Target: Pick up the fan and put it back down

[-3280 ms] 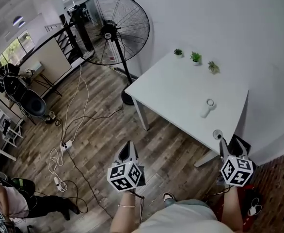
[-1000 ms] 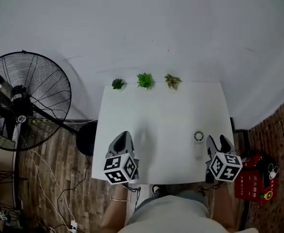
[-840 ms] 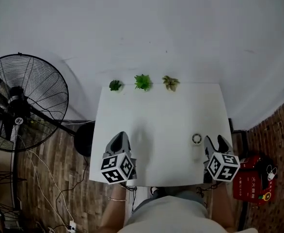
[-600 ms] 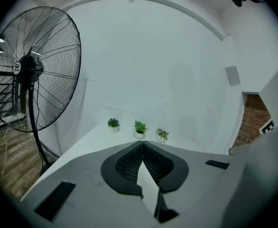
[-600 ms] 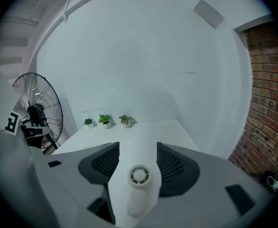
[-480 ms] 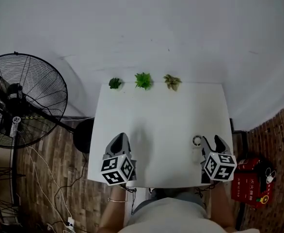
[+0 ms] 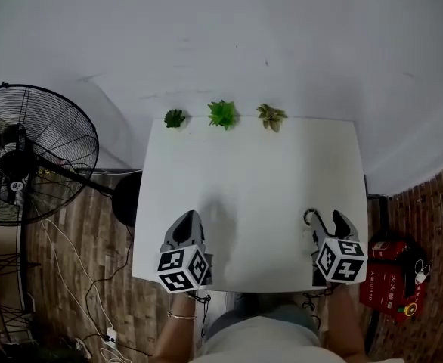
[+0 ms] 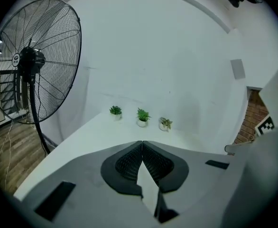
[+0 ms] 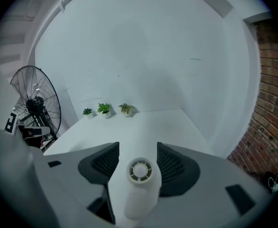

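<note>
The left gripper (image 7: 185, 221) is hovering with its jaws pressed together, while the right gripper (image 7: 329, 219) is hanging alongside, jaws spread apart

**What you can't make out**

From your head view, the right gripper (image 7: 327, 224) covers most of the fan (image 7: 309, 219); only its ring and a sliver of white body show. In the right gripper view the fan's head overlaps one pad (image 9: 168, 165), so you can't judge contact there. The floor fan (image 7: 25, 165) is cut by the left edge, its base half under the table (image 7: 252, 165). Print on the red box (image 7: 388, 278) is too small to read.
</note>
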`<action>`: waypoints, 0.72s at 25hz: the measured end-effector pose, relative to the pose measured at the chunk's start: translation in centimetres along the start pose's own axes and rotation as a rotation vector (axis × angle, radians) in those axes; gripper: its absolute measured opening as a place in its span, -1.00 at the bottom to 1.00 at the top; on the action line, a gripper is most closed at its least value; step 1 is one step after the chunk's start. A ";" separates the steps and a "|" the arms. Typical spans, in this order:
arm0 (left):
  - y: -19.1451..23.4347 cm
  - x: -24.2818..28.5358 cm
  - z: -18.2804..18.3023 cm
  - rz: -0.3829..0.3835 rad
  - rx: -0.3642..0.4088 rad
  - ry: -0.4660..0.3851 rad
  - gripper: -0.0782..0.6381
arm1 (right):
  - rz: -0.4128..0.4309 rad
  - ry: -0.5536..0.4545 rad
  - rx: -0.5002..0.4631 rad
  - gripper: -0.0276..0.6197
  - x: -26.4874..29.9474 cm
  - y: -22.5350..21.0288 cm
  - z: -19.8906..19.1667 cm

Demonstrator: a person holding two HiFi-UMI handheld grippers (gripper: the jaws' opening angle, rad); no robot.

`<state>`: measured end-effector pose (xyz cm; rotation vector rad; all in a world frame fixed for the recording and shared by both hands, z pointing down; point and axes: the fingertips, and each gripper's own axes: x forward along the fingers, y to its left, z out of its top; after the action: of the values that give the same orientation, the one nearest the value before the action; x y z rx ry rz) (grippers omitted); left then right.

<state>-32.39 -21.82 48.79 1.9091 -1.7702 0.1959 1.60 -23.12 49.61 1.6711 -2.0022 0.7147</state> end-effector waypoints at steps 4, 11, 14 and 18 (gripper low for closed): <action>-0.1 0.7 -2.1 -0.005 -0.005 0.052 -0.75 | 0.006 0.045 0.000 -0.14 1.0 0.1 -1.7; -0.8 1.7 -5.6 -0.025 -0.010 0.126 -0.75 | 0.010 0.120 0.012 -0.13 1.8 0.2 -5.4; -0.8 1.9 -6.8 -0.032 -0.019 0.153 -0.75 | 0.008 0.150 0.012 -0.13 1.9 0.1 -6.9; -0.9 2.0 -8.3 -0.035 -0.021 0.180 -0.75 | 0.011 0.180 0.022 -0.13 1.8 0.3 -8.8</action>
<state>-29.32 -19.74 56.47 1.8451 -1.6126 0.3249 1.02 -18.88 57.51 1.5494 -1.8858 0.8624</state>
